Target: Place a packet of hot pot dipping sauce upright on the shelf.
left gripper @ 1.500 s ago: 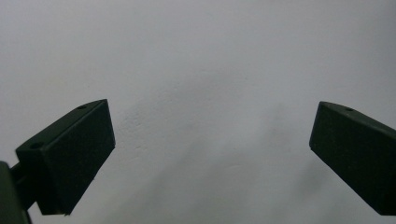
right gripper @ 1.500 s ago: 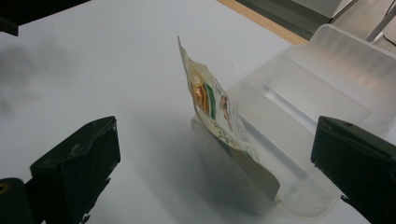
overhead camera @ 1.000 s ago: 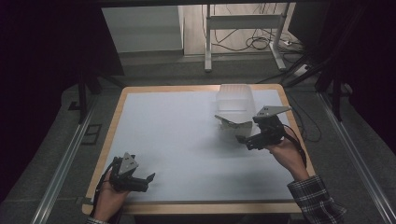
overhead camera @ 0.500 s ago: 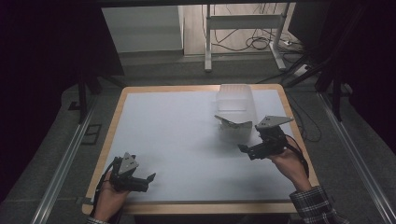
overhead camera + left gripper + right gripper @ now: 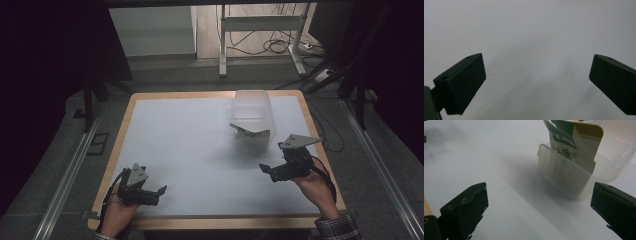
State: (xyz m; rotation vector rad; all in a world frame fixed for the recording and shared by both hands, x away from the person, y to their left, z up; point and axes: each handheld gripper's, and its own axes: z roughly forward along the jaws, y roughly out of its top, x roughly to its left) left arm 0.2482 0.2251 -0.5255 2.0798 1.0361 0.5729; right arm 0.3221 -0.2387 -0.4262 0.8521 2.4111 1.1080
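Observation:
A clear plastic tub (image 5: pixel 254 120) stands on the white table top (image 5: pixel 190 145) at the back right. A green, white and tan packet (image 5: pixel 250 132) leans out over its near rim. In the right gripper view the tub (image 5: pixel 584 170) and the packet (image 5: pixel 574 142) sit ahead and to the right. My right gripper (image 5: pixel 267 171) is open, a short way in front of the tub, holding nothing. My left gripper (image 5: pixel 159 192) is open near the front left corner, over bare table (image 5: pixel 531 37). Each gripper is held by a hand.
A wooden border (image 5: pixel 127 120) frames the table top. Behind the table stand a metal frame (image 5: pixel 257 22) and loose cables (image 5: pixel 280 47) on the floor. Dark surroundings flank both sides.
My right gripper has drawn back from the tub toward the front edge of the table. The packet stays in the tub. The left gripper has not moved.

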